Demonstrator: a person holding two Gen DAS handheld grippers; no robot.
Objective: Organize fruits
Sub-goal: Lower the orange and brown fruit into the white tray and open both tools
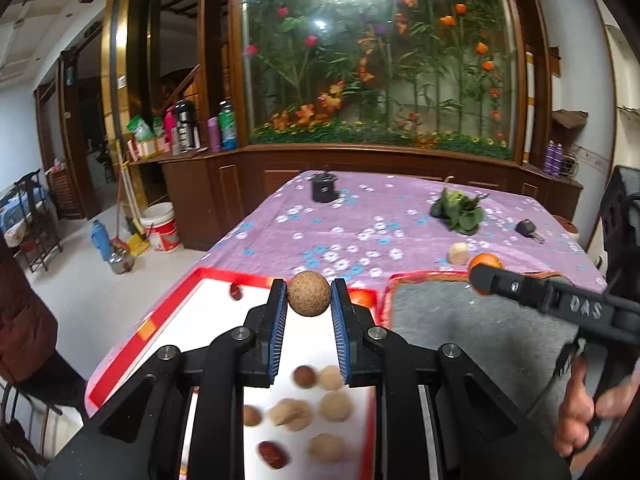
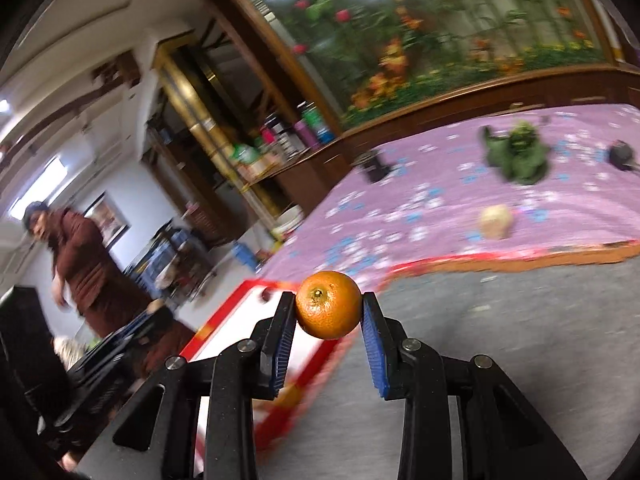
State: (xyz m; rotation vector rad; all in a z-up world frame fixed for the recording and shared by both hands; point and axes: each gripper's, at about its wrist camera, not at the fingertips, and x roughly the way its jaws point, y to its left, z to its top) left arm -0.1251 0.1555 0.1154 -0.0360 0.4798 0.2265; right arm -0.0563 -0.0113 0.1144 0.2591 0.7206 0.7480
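- Left gripper [image 1: 309,294]: black plastic arms, silver round screws, blue ribbed pads on the jaws.
- Right gripper [image 2: 329,305]: same black build and blue pads; white "DAS" lettering on its side.
- Right hand [image 1: 592,408]: bare skin.

white tray [image 1: 208,300] — nuts [image 1: 290,414] crowd near end | grey mat [image 1: 460,320] — bare

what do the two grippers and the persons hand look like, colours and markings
Both grippers, the left gripper and the right gripper, are matte black plastic with angular linkage arms joined by round silver pins. Each has two fingers lined with ribbed blue pads. Seen from the left wrist camera, the right gripper's side bears raised letters "DAS". The bare hand on its handle shows no sleeve. No cables are visible.
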